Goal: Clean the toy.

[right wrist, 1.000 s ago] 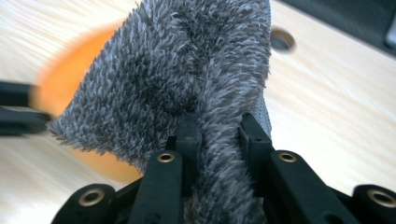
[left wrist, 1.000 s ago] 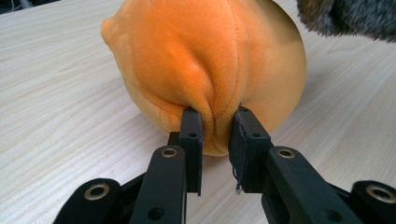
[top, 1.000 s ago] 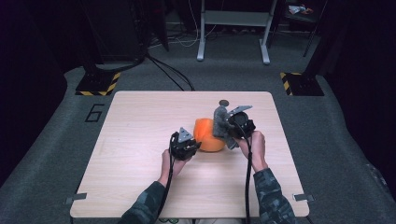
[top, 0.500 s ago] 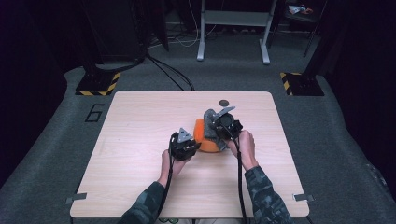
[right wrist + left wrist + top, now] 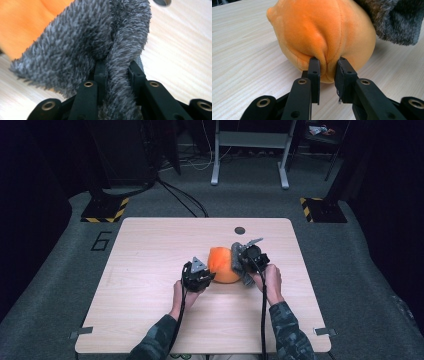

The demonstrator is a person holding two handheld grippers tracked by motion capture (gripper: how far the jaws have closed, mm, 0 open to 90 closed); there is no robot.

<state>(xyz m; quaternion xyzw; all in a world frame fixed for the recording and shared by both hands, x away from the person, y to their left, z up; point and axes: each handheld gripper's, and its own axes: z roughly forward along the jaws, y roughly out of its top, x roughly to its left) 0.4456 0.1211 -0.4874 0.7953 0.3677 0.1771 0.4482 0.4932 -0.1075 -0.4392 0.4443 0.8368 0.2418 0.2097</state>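
- Two grippers hold one soft toy in the middle of the counter [image 5: 150, 270].
- The left gripper [image 5: 327, 72] has its jaws pinched on a fold of the orange plush ball [image 5: 322, 32].
- The right gripper [image 5: 116, 72] has its jaws squeezed on the grey fuzzy piece [image 5: 82, 37].
- If the hands pull apart too hard, the small fold could slip out, or a seam could rip.

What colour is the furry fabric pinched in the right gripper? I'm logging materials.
Grey, darker in its folds; the furry fabric shows best in the right gripper view.
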